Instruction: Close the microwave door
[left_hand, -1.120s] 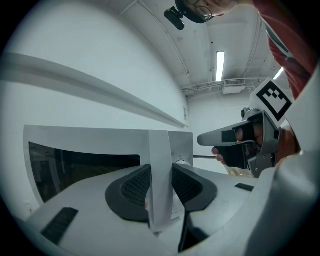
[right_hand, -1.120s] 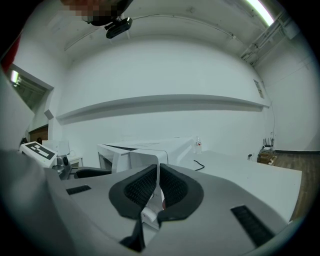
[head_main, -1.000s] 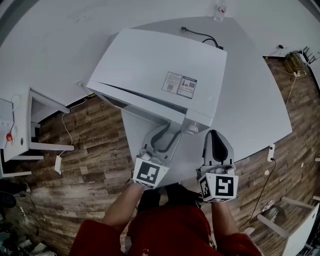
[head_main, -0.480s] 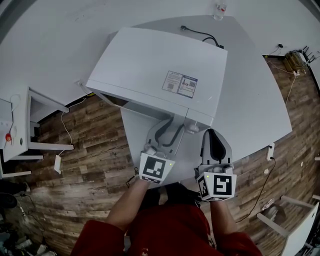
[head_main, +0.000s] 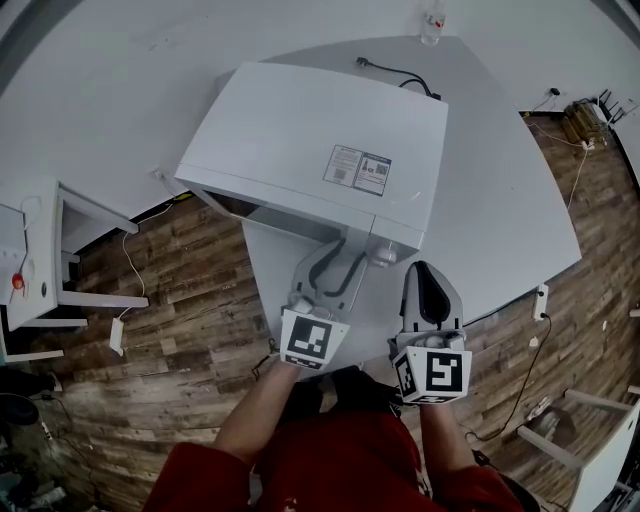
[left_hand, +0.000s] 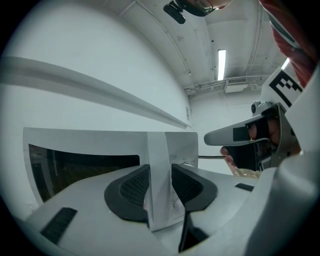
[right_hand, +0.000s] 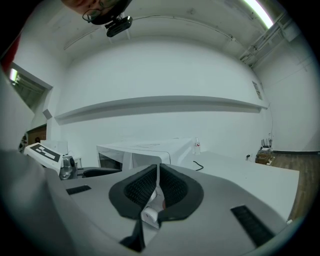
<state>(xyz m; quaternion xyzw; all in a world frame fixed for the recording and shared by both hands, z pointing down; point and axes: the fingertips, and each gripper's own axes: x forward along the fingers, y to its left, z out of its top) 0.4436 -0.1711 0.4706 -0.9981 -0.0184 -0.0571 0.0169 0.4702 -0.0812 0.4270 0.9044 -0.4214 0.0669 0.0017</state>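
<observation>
My left gripper (left_hand: 160, 173), clamped on the microwave door (left_hand: 157, 149) edge, has swung it nearly shut, my right gripper (right_hand: 158, 176) stays pinched together and empty, and only a narrow gap remains.

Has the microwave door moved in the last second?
Yes. The microwave door has swung inward, toward closed: less of it now sticks out past the front edge of the microwave's top panel. The left gripper clamps its free edge.

Left gripper (head_main: 343, 255) clamped on microwave door (left_hand: 157, 150); right gripper (head_main: 426, 270) closed, side by side
</observation>
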